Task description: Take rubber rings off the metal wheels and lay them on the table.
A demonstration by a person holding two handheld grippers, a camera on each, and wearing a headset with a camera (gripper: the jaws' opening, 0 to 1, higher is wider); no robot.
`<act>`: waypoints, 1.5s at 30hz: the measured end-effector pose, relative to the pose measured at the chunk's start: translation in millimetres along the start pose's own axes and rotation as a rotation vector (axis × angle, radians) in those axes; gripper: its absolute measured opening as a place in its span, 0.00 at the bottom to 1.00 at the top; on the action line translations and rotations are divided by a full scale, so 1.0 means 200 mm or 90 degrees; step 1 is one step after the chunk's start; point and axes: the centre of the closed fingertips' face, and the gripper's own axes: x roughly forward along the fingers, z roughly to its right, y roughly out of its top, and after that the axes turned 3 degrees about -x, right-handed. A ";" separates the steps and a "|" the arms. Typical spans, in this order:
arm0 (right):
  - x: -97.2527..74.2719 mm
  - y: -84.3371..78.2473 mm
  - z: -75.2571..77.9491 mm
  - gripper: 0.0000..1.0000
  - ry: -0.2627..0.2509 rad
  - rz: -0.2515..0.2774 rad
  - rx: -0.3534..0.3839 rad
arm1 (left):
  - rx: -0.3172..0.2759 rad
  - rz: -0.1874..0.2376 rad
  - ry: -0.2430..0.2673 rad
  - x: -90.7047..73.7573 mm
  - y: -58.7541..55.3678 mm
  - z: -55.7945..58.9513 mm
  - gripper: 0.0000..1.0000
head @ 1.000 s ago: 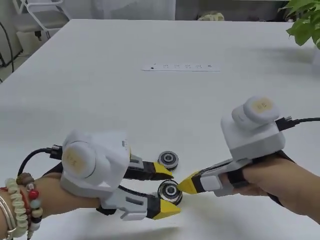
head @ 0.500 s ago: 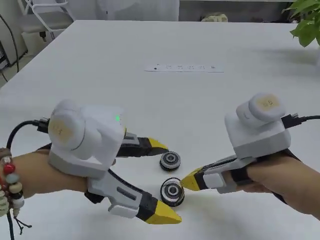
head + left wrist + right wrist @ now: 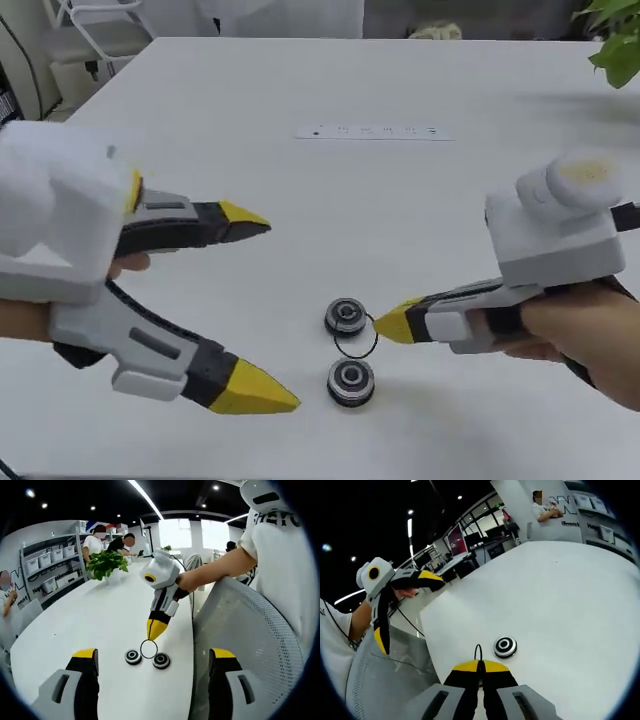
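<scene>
Ring point(image 3: 356, 356), a thin black loop, is pinched at its edge in the tip of the right gripper point(image 3: 388, 326). That gripper's jaws are pressed together with nothing but the loop between them. In the right gripper view the loop stands up from the closed yellow tips, with one wheel on the white table point(image 3: 400, 200) just ahead of them and slightly to the right.

In the head view the loop reaches out from the tip toward the left gripper point(image 3: 255, 305) and lies between the two wheels. The far wheel point(image 3: 345, 317) is just beyond the tip, and the loop crosses its edge. The near wheel point(image 3: 351, 381) is just on the person's side of the tip, apart from the loop. Whether the loop touches the table I cannot tell. Both wheels lie flat and show dark rims, but whether either carries a ring is too small to make out.

The left gripper is spread wide and holds nothing. It is raised over the table, well apart from the right gripper's tip, with both jaws pointing toward the wheels. In the left gripper view the wheels and loop sit straight ahead, midway between its jaws.
</scene>
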 end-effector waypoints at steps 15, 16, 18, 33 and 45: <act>-0.06 0.10 -0.01 0.00 -0.004 0.060 0.018 | -0.062 -0.018 0.098 -0.22 -0.20 0.00 0.96; -0.06 0.10 -0.01 0.00 -0.004 0.062 0.019 | -0.069 -0.020 0.103 -0.23 -0.22 0.00 0.96; -0.07 0.11 -0.01 0.00 -0.003 0.068 0.020 | -0.082 -0.016 0.112 -0.24 -0.24 0.00 0.96; -0.12 0.22 -0.04 0.00 0.008 0.122 0.039 | -0.154 -0.010 0.136 -0.23 -0.35 0.05 0.98; -0.08 0.32 -0.15 0.00 0.023 0.119 -0.001 | -0.146 -0.050 0.136 -0.22 -0.44 0.07 0.98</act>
